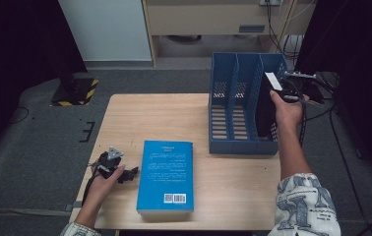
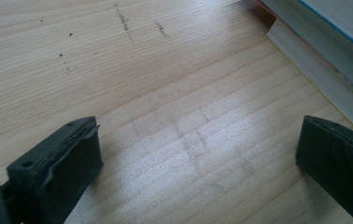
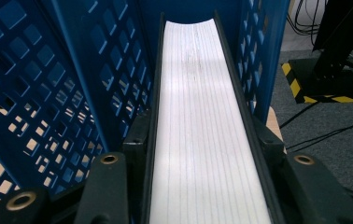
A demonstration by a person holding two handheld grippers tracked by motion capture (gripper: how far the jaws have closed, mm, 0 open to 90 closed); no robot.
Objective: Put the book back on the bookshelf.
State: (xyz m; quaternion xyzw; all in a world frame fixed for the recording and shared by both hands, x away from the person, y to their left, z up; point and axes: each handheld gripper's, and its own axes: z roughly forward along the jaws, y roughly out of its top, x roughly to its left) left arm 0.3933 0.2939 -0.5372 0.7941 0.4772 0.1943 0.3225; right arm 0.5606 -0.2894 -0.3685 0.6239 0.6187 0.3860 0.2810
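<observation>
Blue file rack (image 1: 223,120) stands on the desk (image 1: 139,118); the right gripper (image 1: 292,93) lowers a black book (image 1: 265,110) into its rightmost slot, where a tilt could snag a divider. Left gripper (image 2: 198,149) rests with jaws wide and empty beside the blue book (image 2: 324,60); a careless sweep could shove it. Right jaws clamp the black book's covers, pages (image 3: 202,130) facing up; loosening early would let it drop hard.

The table (image 1: 174,118) is pale matt wood grain; the file rack (image 1: 223,98) is perforated blue plastic; the book (image 3: 202,140) shows white paper pages.
</observation>
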